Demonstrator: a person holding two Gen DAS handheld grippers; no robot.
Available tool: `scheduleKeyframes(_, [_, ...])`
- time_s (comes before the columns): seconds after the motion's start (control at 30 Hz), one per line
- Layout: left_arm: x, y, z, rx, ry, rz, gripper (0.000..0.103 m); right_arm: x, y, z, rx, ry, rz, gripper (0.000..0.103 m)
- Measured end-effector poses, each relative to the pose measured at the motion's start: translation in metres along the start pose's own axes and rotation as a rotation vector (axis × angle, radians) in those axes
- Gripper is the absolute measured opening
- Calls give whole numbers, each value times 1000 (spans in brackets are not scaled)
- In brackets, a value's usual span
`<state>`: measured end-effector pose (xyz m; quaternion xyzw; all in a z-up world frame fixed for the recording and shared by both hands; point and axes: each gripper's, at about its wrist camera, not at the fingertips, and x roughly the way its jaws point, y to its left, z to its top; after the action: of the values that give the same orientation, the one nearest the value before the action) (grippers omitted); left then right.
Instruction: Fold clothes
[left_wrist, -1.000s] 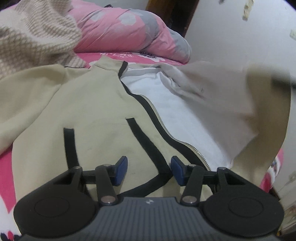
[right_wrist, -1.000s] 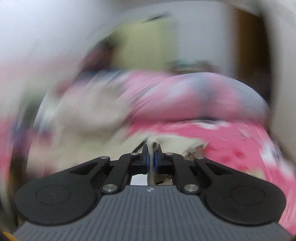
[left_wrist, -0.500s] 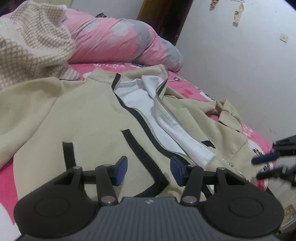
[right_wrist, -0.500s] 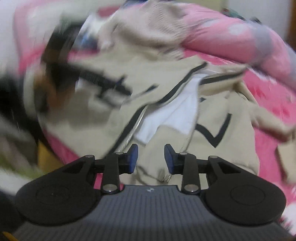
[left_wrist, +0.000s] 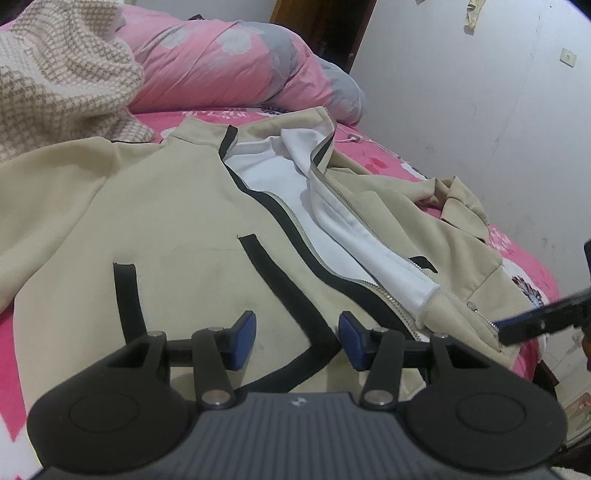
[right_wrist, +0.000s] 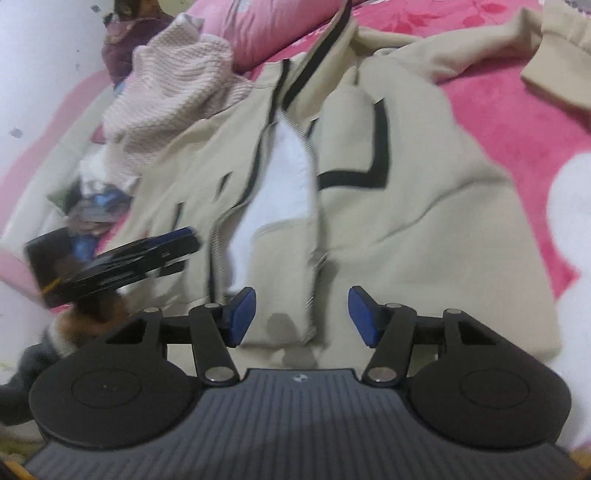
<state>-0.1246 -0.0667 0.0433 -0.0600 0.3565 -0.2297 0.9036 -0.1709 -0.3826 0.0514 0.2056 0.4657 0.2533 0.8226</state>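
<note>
Left wrist view
Your left claw (left_wrist: 297, 334): released, blue pads spread wide with nothing between them, hovering over the hem.
Beige zip-up jacket with black stripes and white lining (left_wrist: 166, 221): spread on the pink floral bed cover (left_wrist: 517, 254) directly ahead of the claw, front half unzipped, collar at the far end.
Zipper (left_wrist: 369, 225): runs from just right of the claw up toward the collar.
Pink and grey quilt (left_wrist: 229, 62): bunched beyond the collar.
Cream knitted blanket (left_wrist: 62, 81): far left, beside the shoulder.
Your right claw (left_wrist: 539, 321): enters at the right edge, near the hem corner.

Right wrist view
Your right claw (right_wrist: 301, 314): released, pads wide apart, empty, over the jacket's (right_wrist: 424, 221) bottom edge.
Your left claw (right_wrist: 147, 251): blurred, to the left ahead, above the other front panel.
Blanket (right_wrist: 177, 96): far left, beyond the jacket.
</note>
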Motion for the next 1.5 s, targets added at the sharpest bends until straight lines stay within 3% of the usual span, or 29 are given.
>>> scheduleKeyframes(0.03, [0, 0, 0, -3, 0, -1, 50, 3, 0, -2, 13, -2, 0, 52])
scheduleKeyframes(0.07, [0, -1, -1, -6, -1, 0, 50, 7, -1, -4, 29, -10, -8, 45])
scheduleKeyframes(0.13, [-2, -1, -2, -12, -4, 1, 49, 14, -4, -2, 71, -34, -26, 22])
scheduleKeyframes(0.17, [-3, -2, -2, -15, -6, 1, 49, 17, -4, -1, 83, -46, -37, 6])
scheduleKeyframes(0.27, [-8, 2, -3, -28, -13, -1, 49, 10, 8, 1, 24, -85, -94, 5])
scheduleKeyframes(0.37, [-10, 5, -2, -37, -11, -3, 50, -27, 51, 7, -242, -199, -216, 4])
scheduleKeyframes(0.47, [-10, 5, -1, -40, -7, 0, 50, -57, 115, 1, -685, -291, -374, 5])
scheduleKeyframes(0.57, [-10, 3, -1, -47, -10, 5, 50, -46, 169, -37, -1139, -206, -359, 4])
scheduleKeyframes(0.63, [-12, 4, -1, -51, -15, 5, 49, -14, 179, -67, -1322, -69, -331, 4])
scheduleKeyframes(0.77, [-18, 2, 1, -38, -25, 16, 46, 37, 171, -101, -1464, 126, -304, 4])
scheduleKeyframes(0.93, [-29, 4, 6, -15, -62, 12, 46, 37, 175, -100, -1471, 145, -315, 5])
scheduleKeyframes(1.07, [-31, -2, 9, 7, -91, -33, 47, 50, 165, -103, -1423, 201, -314, 9])
scheduleKeyframes(1.13, [-29, -8, 10, 27, -96, -69, 52, 52, 163, -105, -1402, 217, -314, 12])
scheduleKeyframes(1.23, [-24, -17, 13, 49, -112, -125, 58, 32, 161, -67, -1271, 196, -217, 21])
scheduleKeyframes(1.4, [-3, -27, 17, 67, -95, -175, 59, 1, 156, 0, -1042, 149, -72, 36])
scheduleKeyframes(1.5, [10, -25, 14, 52, -60, -193, 59, 12, 128, 79, -822, 18, -126, 45])
